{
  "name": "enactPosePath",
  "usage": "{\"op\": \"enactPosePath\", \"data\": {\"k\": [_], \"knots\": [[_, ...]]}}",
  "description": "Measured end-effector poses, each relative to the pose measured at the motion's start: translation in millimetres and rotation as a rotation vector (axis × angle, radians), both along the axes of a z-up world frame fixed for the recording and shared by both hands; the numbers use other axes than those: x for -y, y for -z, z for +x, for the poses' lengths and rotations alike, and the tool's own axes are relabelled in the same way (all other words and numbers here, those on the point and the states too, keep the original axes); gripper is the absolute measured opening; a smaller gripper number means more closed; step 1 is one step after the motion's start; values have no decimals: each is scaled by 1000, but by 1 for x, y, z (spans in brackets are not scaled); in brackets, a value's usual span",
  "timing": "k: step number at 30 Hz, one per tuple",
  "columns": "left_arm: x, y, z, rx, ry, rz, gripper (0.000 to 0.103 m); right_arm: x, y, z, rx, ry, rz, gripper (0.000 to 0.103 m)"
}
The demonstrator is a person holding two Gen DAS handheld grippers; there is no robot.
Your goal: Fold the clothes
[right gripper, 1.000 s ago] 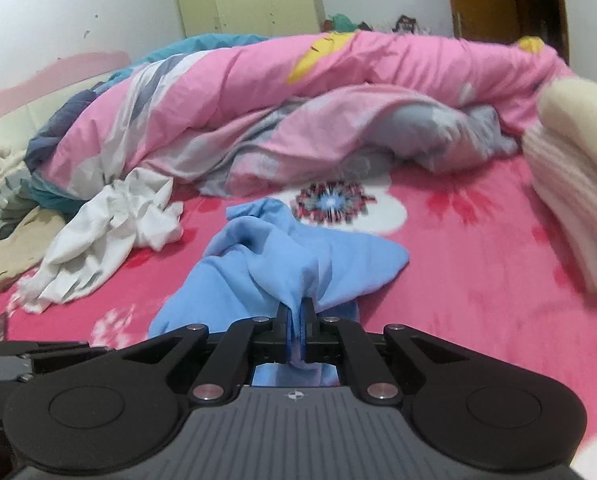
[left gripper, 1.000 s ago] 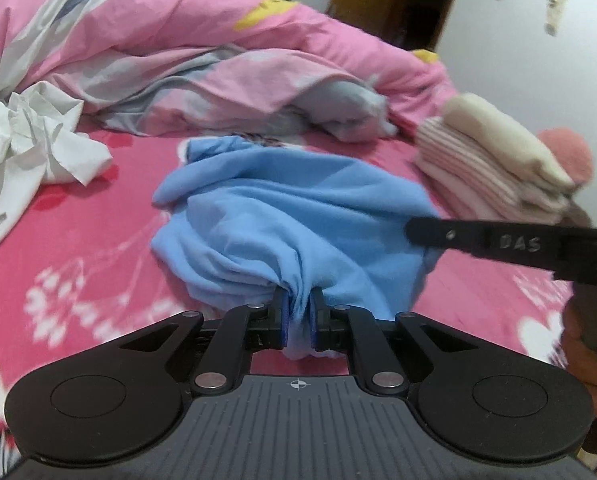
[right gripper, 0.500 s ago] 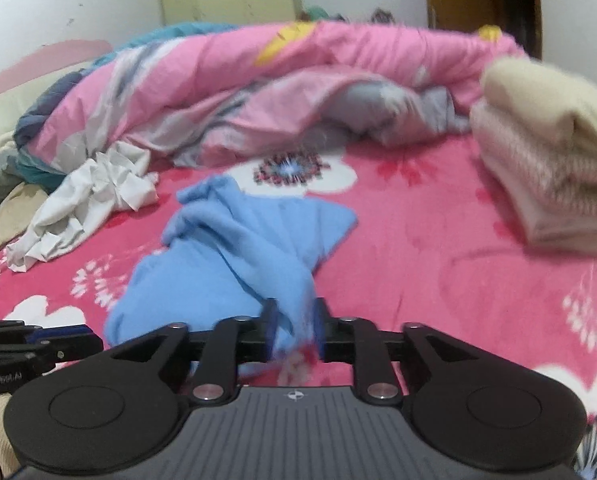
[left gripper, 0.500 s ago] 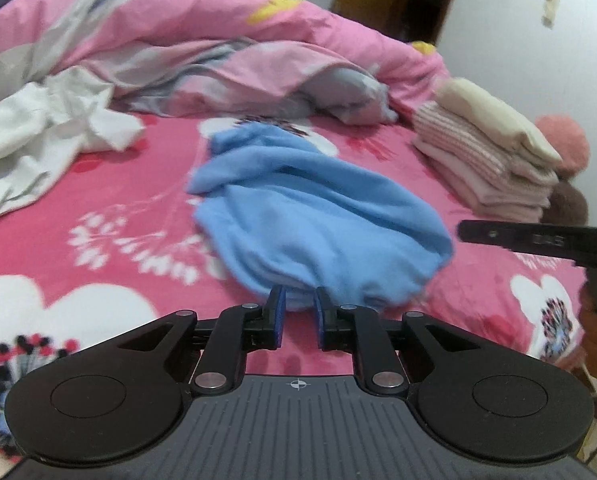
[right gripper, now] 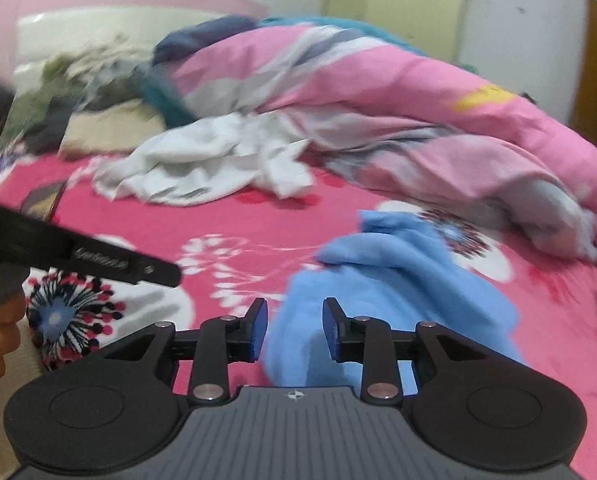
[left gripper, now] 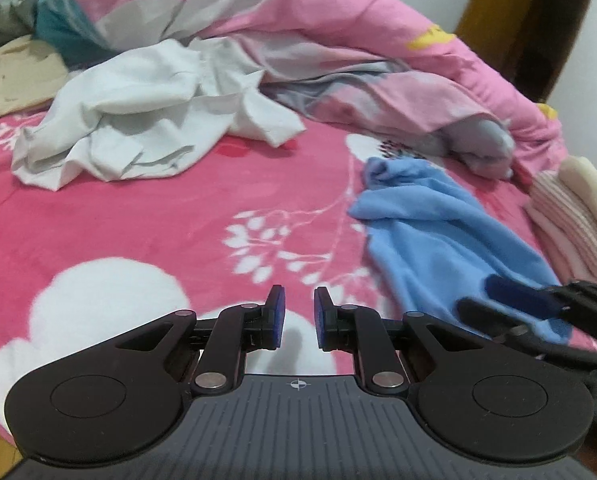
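Now both hand-held grippers, left (left gripper: 296, 316) and right (right gripper: 294, 330), gape empty, the blue garment (left gripper: 454, 240) lying bunched, the white shirt (left gripper: 138, 120) unfolded.

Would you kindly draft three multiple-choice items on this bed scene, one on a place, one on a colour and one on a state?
1. Where does the crumpled white garment lie relative to the blue garment in the left wrist view?
A. To its left and farther back
B. On top of it
C. To its right

2. What colour is the bedsheet under the clothes?
A. Green
B. Pink with white flowers
C. Plain grey

3. What is between the pads of the left gripper?
A. The blue garment
B. The white garment
C. Nothing

Key: 1 A, since the white heap sits upper left of the blue one; 2 B, as the floral pink fabric shows; 3 C, as only bedsheet shows through the gap.
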State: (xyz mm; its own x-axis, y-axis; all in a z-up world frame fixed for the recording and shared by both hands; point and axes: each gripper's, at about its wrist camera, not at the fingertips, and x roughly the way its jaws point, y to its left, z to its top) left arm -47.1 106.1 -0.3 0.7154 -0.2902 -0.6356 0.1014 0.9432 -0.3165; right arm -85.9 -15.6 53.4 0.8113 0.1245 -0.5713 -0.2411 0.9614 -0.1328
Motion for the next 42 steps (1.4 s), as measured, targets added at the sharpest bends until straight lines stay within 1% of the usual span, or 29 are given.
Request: {"op": "enactPosePath", "data": {"k": [3, 6, 8, 9, 11, 13, 15, 18, 21, 24, 28, 31, 36, 38, 42], "knots": [[-2, 4, 4, -5, -8, 9, 14, -17, 18, 21, -31, -21, -40, 32], [0, 6, 5, 2, -3, 23, 14, -20, 35, 39, -48, 10, -91, 30], [4, 7, 5, 9, 4, 34, 14, -17, 43, 48, -50, 58, -134, 24], [5, 7, 6, 11, 8, 38, 14, -13, 45, 50, -57, 76, -138, 21], [10, 7, 7, 17, 19, 48, 14, -3, 48, 52, -74, 98, -113, 18], [15, 7, 8, 22, 29, 58, 14, 3, 47, 51, -75, 114, -103, 3], [20, 7, 8, 29, 38, 70, 14, 10, 42, 44, -58, 130, -68, 1], [32, 5, 10, 53, 65, 116, 14, 30, 25, 28, -18, 156, 27, 1], [52, 4, 15, 96, 112, 218, 14, 52, 6, 6, 38, 182, 103, 1], [75, 5, 21, 142, 173, 330, 14, 76, -10, -13, 84, 213, 152, 1], [109, 9, 28, 219, 255, 471, 16, 107, -26, -33, 137, 259, 214, 1], [131, 14, 32, 270, 306, 551, 17, 127, -33, -49, 177, 290, 254, 1], [156, 21, 37, 333, 347, 654, 18, 151, -39, -70, 233, 324, 313, 1], [163, 22, 37, 355, 363, 675, 19, 160, -41, -77, 251, 336, 330, 1], [173, 23, 36, 429, 394, 724, 20, 174, -41, -87, 277, 357, 323, 1]]}}
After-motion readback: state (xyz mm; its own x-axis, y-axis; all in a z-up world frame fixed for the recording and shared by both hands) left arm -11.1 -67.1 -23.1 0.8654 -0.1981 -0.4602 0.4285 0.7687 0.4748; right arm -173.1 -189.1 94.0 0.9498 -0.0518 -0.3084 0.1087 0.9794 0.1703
